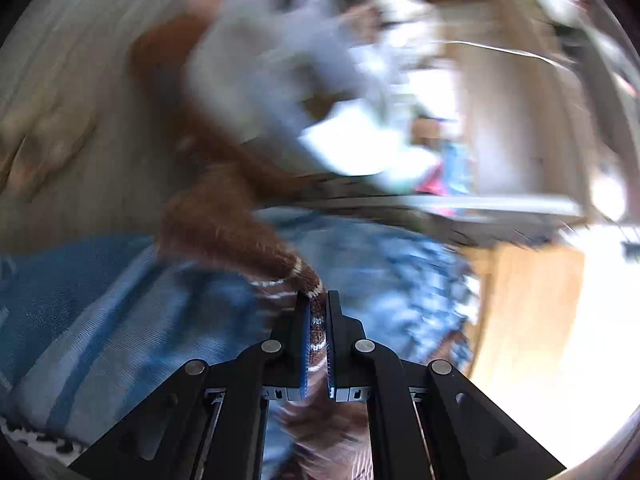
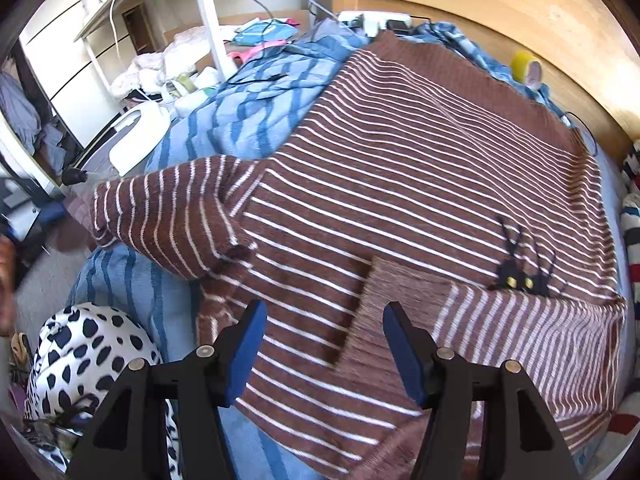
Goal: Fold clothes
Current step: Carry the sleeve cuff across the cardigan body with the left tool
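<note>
On the blue bedspread (image 2: 248, 120) lies the striped brown sweater (image 2: 400, 184); no writing is readable. The left gripper (image 1: 318, 320) clamps its cuff (image 1: 308, 280). The right gripper (image 2: 324, 344) hovers above it, jaws apart.

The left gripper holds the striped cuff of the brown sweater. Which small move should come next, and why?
Probably carry the cuff across onto the sweater's body. The left gripper is shut on the sleeve cuff, lifted above the blue blanket, while the brown striped sweater lies spread flat and the right gripper hangs open above it.
</note>
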